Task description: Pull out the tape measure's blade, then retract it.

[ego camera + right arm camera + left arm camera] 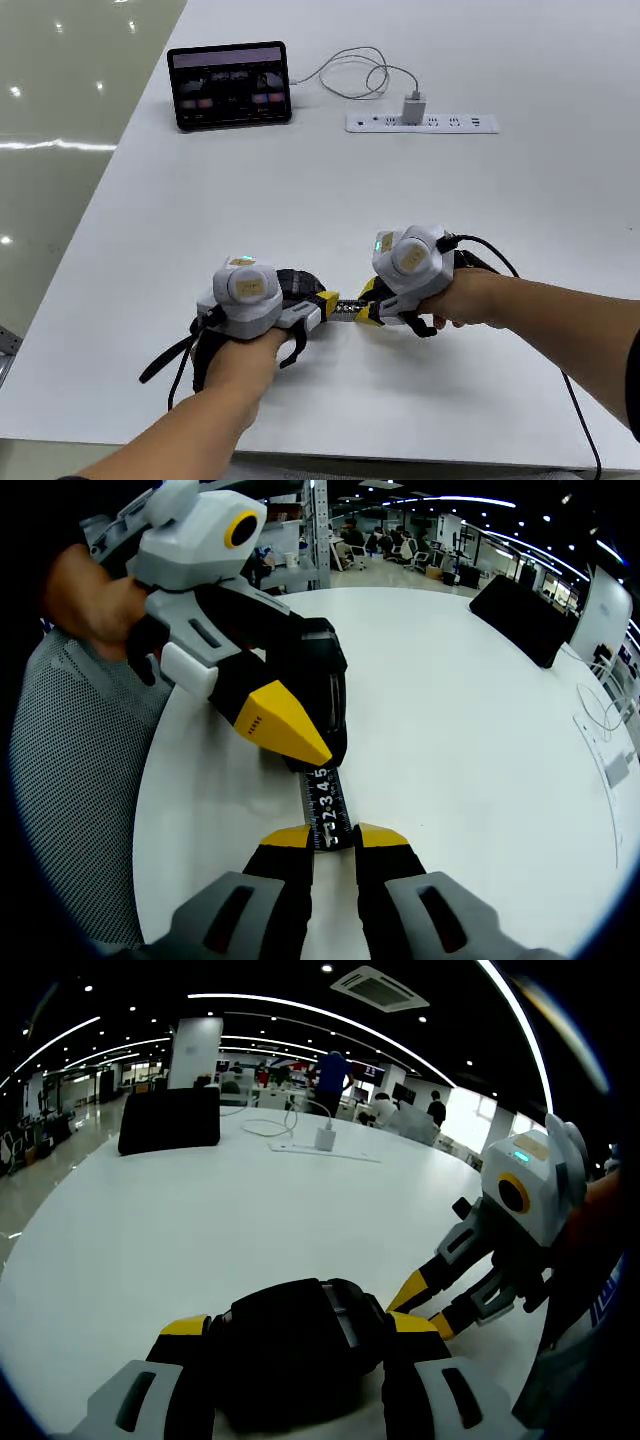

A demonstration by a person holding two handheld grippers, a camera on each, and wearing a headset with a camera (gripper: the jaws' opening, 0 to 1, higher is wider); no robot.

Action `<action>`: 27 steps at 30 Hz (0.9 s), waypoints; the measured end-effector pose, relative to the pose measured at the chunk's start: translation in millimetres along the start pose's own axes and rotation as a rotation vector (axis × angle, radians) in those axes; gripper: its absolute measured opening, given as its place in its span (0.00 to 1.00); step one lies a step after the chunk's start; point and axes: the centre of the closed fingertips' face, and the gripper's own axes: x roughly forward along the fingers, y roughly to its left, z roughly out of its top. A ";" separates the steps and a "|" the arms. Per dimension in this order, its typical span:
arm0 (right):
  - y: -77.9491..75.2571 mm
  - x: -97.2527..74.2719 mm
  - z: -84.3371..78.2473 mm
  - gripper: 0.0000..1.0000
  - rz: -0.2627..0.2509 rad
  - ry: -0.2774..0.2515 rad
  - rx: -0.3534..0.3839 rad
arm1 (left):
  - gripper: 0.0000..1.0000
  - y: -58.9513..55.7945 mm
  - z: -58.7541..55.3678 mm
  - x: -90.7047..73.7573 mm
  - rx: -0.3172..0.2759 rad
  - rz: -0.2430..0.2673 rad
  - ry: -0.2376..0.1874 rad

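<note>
While clamping the black tape measure case [295, 1345] down on the white table [400, 180] between the closed jaws of the left gripper [322, 305], pinches the blade [325, 805] by its tip with the right gripper [332, 837], jaws shut tight on it. Barely out, first few numerals showing. Best drawn straight and level, away from the case, no twisting. Needs a firm left hold, or drags the case along.

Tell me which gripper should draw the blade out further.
Right. The right gripper is shut on the blade, with only a short length showing; the left gripper is shut on the tape measure case, anchoring it.
</note>
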 end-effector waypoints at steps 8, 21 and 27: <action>-0.2 1.2 2.0 0.12 -0.001 -0.006 0.010 | 0.63 -0.4 -0.5 -0.5 -0.008 -0.006 -0.001; 2.0 5.8 9.0 0.13 -0.005 -0.013 -0.022 | 0.63 -0.4 -0.1 -0.3 -0.008 -0.017 -0.002; 1.4 1.4 4.0 0.13 -0.002 -0.006 -0.038 | 0.63 -0.4 -0.3 -0.1 0.000 -0.016 -0.001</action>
